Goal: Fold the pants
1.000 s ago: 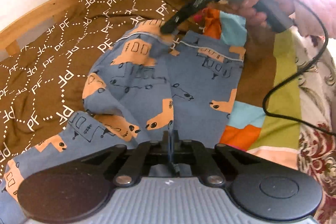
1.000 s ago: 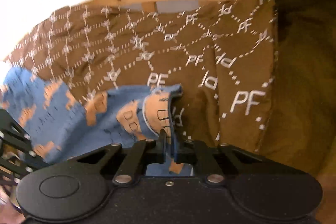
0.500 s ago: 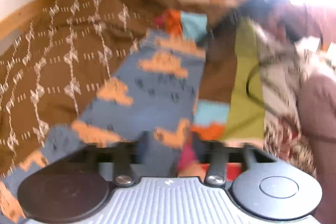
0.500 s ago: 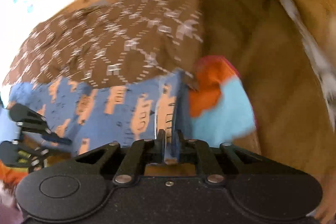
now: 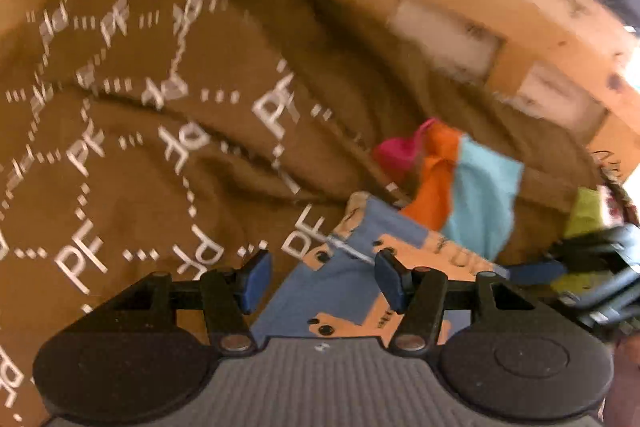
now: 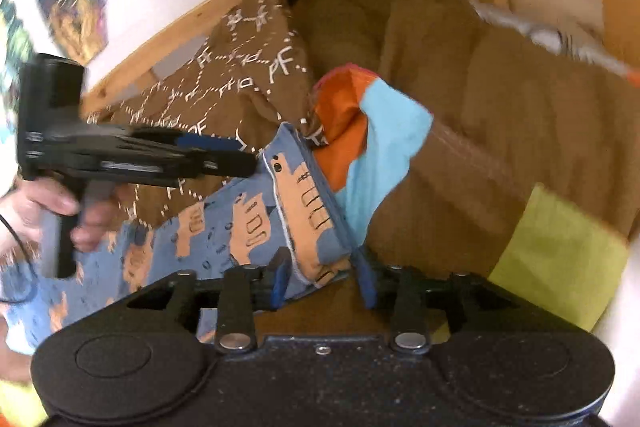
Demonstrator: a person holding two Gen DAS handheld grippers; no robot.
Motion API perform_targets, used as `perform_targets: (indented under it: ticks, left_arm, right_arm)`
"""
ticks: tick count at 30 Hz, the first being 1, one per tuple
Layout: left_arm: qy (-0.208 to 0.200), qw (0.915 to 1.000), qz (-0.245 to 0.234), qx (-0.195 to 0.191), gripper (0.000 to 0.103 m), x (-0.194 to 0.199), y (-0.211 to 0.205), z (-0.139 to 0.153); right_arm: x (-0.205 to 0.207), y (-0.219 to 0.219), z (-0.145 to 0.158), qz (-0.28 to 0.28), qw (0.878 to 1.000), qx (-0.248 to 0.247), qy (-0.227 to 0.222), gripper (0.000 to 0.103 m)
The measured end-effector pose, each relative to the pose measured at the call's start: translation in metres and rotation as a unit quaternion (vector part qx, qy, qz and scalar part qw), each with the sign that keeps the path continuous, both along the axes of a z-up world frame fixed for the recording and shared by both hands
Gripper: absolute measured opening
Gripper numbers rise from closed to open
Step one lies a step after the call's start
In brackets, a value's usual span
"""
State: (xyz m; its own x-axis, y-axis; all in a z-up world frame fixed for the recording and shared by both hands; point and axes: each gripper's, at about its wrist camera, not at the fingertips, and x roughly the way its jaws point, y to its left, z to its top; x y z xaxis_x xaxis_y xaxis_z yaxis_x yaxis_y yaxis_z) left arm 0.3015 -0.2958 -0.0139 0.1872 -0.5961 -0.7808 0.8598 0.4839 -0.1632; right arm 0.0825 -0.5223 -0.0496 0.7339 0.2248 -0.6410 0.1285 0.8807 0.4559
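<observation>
On the brown blanket [image 5: 168, 155] lie one pair of blue pants [image 6: 248, 223], folded over beside a bright cloth [image 6: 376, 139]. A second ago both grippers pinched them. Now the left gripper [image 5: 320, 277] and right gripper [image 6: 322, 279] gape wide, holding nothing, so this fold looks done.

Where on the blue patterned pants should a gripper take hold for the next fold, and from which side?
Grip the pants at the piped hem edge, the doubled band nearest the open right gripper. Come in low from the near side, along the fabric, so the jaws straddle the edge. It lies flat on the brown blanket, offering no raised fold elsewhere.
</observation>
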Motion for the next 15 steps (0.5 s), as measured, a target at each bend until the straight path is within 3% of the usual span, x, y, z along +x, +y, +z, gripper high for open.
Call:
perform_targets:
  ticks: [2, 5, 9, 11, 12, 13, 14, 15]
  left_arm:
    - [0.020, 0.9995, 0.007, 0.025, 0.062, 0.006, -0.006, -0.012]
    - [0.012, 0.9995, 0.001, 0.028, 0.059, 0.000, -0.006, -0.016]
    - [0.003, 0.9990, -0.010, 0.045, 0.047, -0.005, -0.013, -0.016]
    - [0.000, 0.9986, -0.016, 0.051, 0.036, -0.010, -0.018, -0.015]
    - [-0.001, 0.9983, -0.020, 0.054, 0.024, -0.012, -0.020, -0.015]
    - [-0.005, 0.9978, -0.024, 0.062, 0.015, -0.015, -0.023, -0.015]
    - [-0.010, 0.9972, -0.030, 0.068, 0.013, -0.018, -0.027, -0.014]
    - [-0.015, 0.9970, -0.031, 0.070, 0.011, -0.019, -0.029, -0.013]
  right_arm:
    - [-0.002, 0.000, -0.003, -0.021, 0.999, 0.023, 0.010, 0.046]
    - [-0.005, -0.004, -0.011, -0.063, 0.995, 0.071, 0.021, 0.046]
    - [-0.006, -0.001, -0.014, -0.091, 0.992, 0.090, 0.018, 0.050]
    - [-0.002, -0.001, -0.017, -0.109, 0.987, 0.114, 0.013, 0.051]
    - [-0.001, -0.002, -0.019, -0.122, 0.984, 0.130, 0.007, 0.050]
    - [-0.002, -0.002, -0.022, -0.137, 0.980, 0.141, 0.001, 0.041]
    - [-0.002, -0.004, -0.025, -0.152, 0.978, 0.145, -0.002, 0.031]
    - [-0.004, -0.004, -0.028, -0.165, 0.976, 0.143, -0.008, 0.015]
